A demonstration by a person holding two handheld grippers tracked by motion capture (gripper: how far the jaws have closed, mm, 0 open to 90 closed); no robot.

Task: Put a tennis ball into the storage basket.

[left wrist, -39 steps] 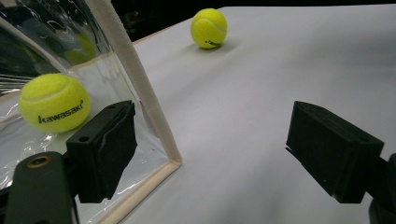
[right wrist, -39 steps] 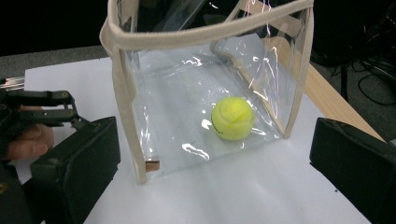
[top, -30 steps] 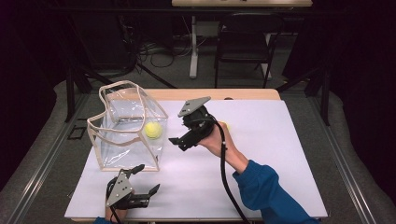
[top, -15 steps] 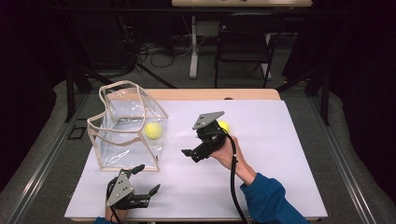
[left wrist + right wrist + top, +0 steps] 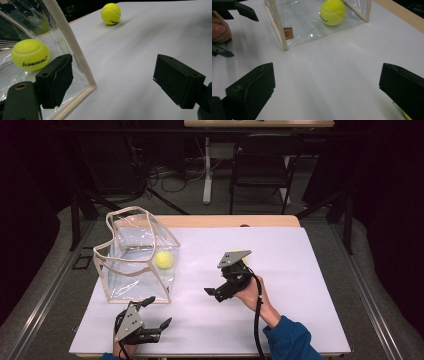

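A clear plastic bag [image 5: 125, 270] with beige trim stands open-topped at the left of the white table. One yellow tennis ball [image 5: 164, 260] lies inside it, seen through the wall as the Kawasaki ball [image 5: 30, 54] and from the other side as the ball [image 5: 333, 12]. A second tennis ball [image 5: 111, 13] rests on the table outside the bag, close to the right gripper. My right gripper [image 5: 214, 288] is open and empty, right of the bag, jaws pointing at it. My left gripper [image 5: 159, 311] is open at the bag's near corner [image 5: 82, 67], holding nothing.
The white table top [image 5: 300, 270] stretches to the right and front, with a wooden strip [image 5: 230, 221] along its far edge. A chair [image 5: 260, 170] and cables sit on the floor beyond. A small brown tag [image 5: 288, 33] marks the bag's side.
My right gripper has drawn back from the bag's edge toward the person and to the right, still open. The ball stays in the bag. The left gripper has not moved.
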